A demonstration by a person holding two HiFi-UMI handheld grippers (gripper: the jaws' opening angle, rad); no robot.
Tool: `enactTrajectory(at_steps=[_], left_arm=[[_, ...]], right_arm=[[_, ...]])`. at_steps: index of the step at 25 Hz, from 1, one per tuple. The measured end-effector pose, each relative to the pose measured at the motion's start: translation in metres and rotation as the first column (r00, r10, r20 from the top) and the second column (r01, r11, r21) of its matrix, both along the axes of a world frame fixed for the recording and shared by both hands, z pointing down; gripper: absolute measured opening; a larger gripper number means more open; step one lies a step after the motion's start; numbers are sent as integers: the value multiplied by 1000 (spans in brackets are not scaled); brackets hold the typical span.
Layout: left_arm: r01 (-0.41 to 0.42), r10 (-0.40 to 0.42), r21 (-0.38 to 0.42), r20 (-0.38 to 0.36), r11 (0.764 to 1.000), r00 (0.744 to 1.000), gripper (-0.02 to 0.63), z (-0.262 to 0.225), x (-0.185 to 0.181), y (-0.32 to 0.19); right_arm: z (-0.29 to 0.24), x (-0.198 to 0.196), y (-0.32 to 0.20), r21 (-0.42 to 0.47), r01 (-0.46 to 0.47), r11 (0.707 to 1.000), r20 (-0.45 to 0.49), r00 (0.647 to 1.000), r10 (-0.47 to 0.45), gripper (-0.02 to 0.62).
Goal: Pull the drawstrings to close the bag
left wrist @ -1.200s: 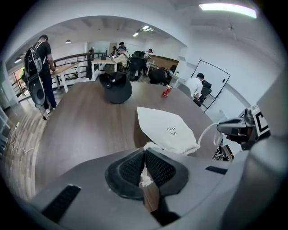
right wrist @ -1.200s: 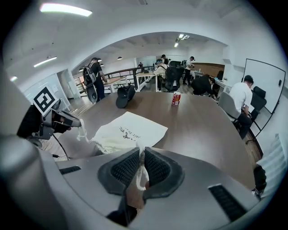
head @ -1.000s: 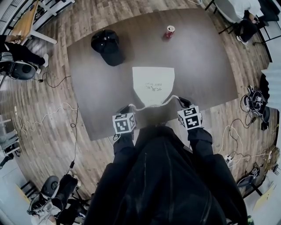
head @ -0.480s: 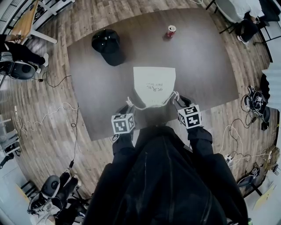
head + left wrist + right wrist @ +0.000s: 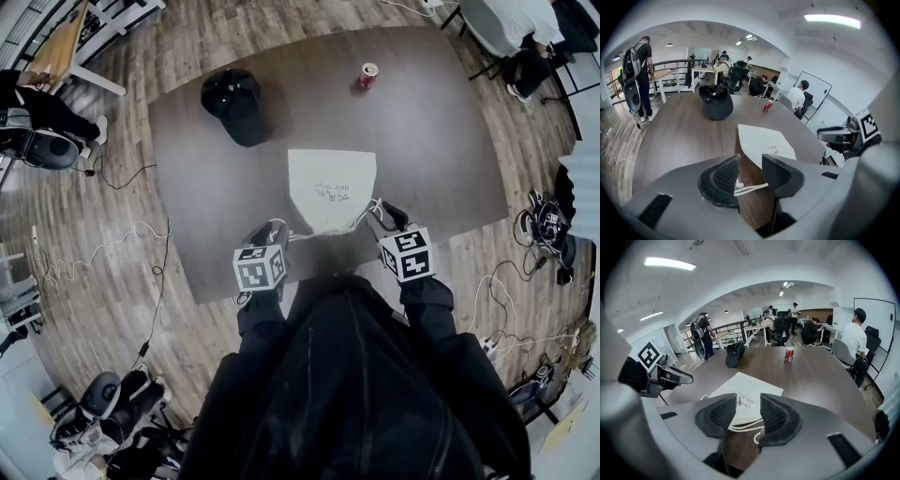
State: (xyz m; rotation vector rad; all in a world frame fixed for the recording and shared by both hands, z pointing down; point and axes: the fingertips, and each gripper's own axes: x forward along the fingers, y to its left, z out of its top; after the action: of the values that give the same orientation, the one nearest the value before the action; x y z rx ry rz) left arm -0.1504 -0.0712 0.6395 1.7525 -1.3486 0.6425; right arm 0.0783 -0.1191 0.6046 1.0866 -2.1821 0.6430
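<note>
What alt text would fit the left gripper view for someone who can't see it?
The left gripper is opening its jaws, with a white drawstring lying unpinched between them. Beyond, a cream bag lies flat on a dark wooden table, with a black cap and a red can farther back.

Dark wooden table (image 5: 450, 150), white drawstring bag (image 5: 332, 187), black cap (image 5: 234, 103), red can (image 5: 367, 75)
</note>
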Motion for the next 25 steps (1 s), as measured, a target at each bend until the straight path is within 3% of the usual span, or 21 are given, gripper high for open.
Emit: enactTrajectory(at_steps=[5,10,16,25], left_arm=[[-20,20,123,-4,992,1000,158,-43,16,-30],[-49,49,259,3,965,999,93,-99,37,-58],[-65,61,425,24,903,998,44,-176,53,-85],[-100,100,589,33,802,994,34,-265,88,-97]], right_arm=[[-48,-16,-18,118,-12,993,26,1000,9,133],[-102,-27,-35,239,-41,970,72,997,25,88],[-162,-37,-46,355,-69,932,121,992,27,26],[-249,-44,-53,505,-110,856,202,979,6,25]])
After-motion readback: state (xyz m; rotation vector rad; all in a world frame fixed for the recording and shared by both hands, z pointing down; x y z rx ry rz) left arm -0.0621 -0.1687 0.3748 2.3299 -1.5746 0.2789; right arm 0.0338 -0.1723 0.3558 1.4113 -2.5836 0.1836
